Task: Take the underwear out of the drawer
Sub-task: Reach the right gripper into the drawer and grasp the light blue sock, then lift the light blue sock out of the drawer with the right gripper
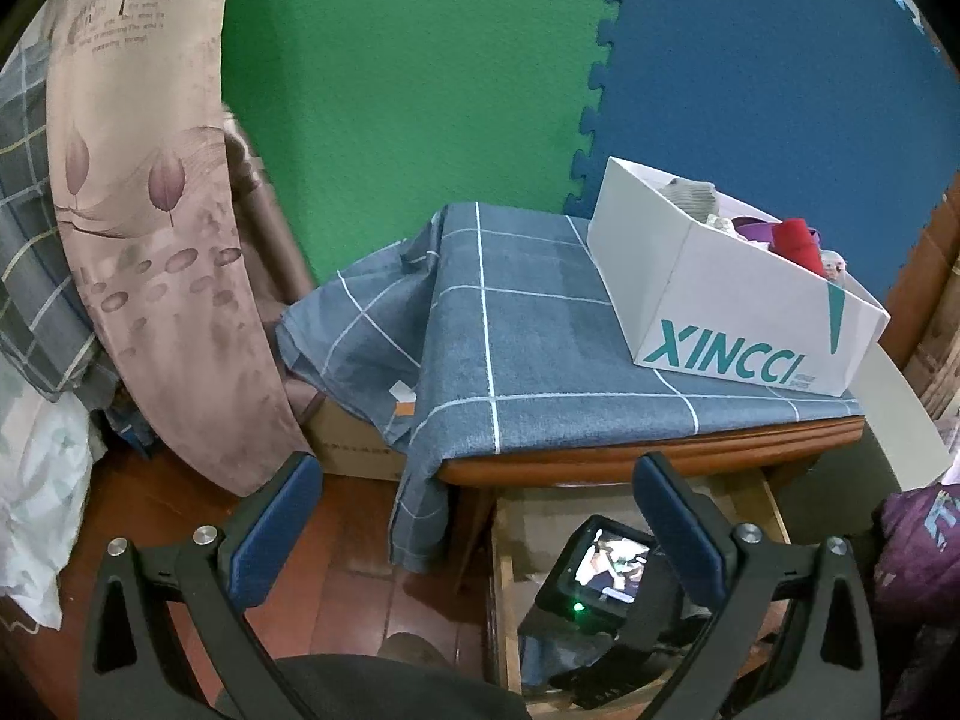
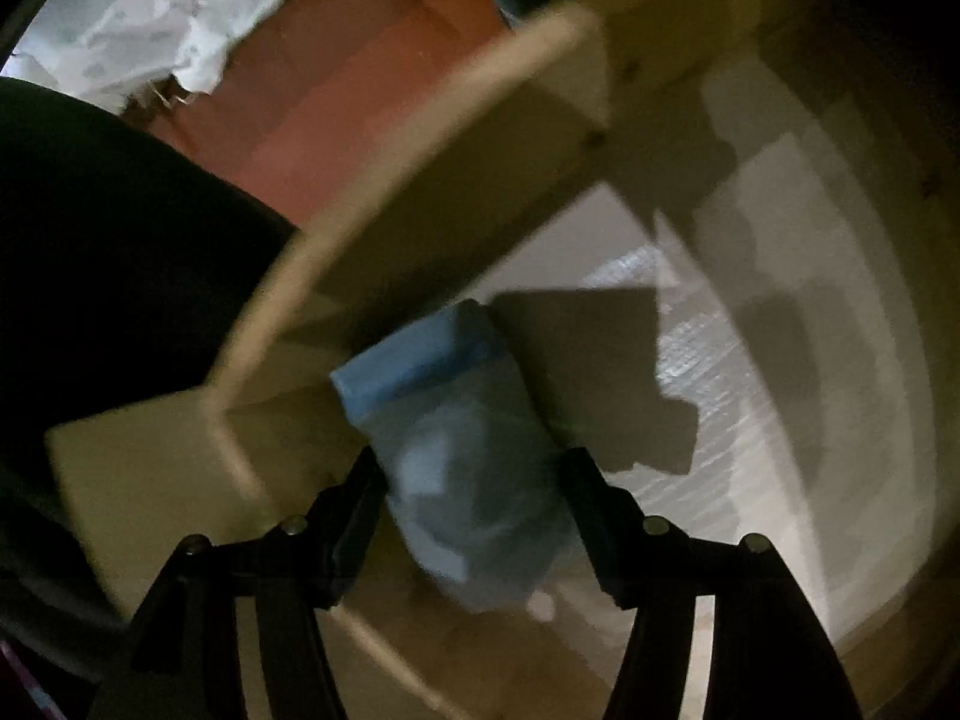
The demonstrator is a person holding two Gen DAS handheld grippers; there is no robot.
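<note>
A folded blue-grey pair of underwear (image 2: 462, 456) with a lighter blue band lies in a corner of the pale wooden drawer (image 2: 420, 192). My right gripper (image 2: 474, 477) points steeply down into the drawer. Its black fingers (image 2: 363, 486) stand on either side of the bundle, which keeps its shape; the blur hides any contact. In the left wrist view the open drawer (image 1: 501, 570) sits under the table, and the right gripper's camera unit (image 1: 606, 564) with its lit screen is inside it. My left gripper (image 1: 480, 504) hangs open and holds nothing, above the floor and the drawer's front.
A white XINCCI box (image 1: 720, 312) of clothes stands on the table's blue checked cloth (image 1: 528, 324). A flowered curtain (image 1: 150, 210) hangs at the left, with bedding below it. A dark-clothed leg (image 2: 108, 228) is beside the drawer, over red-brown floor (image 2: 360, 60).
</note>
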